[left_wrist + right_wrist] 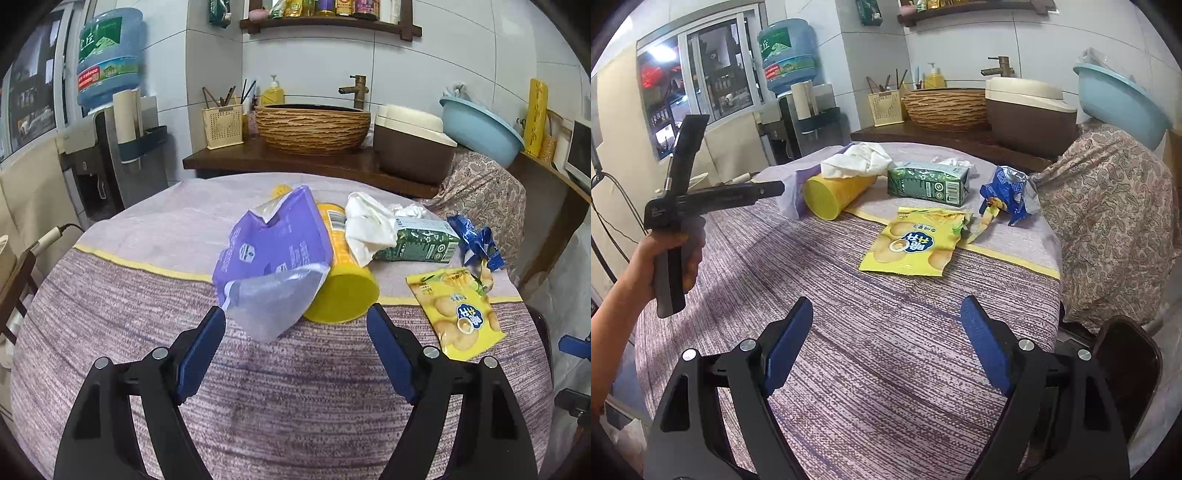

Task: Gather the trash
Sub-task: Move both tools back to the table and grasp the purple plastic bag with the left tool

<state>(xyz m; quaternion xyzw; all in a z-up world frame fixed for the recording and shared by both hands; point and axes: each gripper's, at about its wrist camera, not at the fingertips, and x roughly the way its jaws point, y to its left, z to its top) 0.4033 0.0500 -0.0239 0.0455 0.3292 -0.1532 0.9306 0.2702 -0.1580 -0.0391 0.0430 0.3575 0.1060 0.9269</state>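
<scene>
Closing in, left gripper [295,325] spread wide, purple bag [271,258] dead ahead between its tips, untouched, long axis running away; right gripper [886,321] farther off, apart and empty

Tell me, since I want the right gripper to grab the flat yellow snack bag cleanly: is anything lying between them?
Nothing visible. Only bare tablecloth separates the open right gripper from the yellow snack bag; the other trash lies beyond or beside it.

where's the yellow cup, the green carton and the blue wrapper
yellow cup [823,198]: right wrist view, its round base
green carton [925,186]: right wrist view, its long side
blue wrapper [1006,195]: right wrist view, its crumpled middle
</scene>
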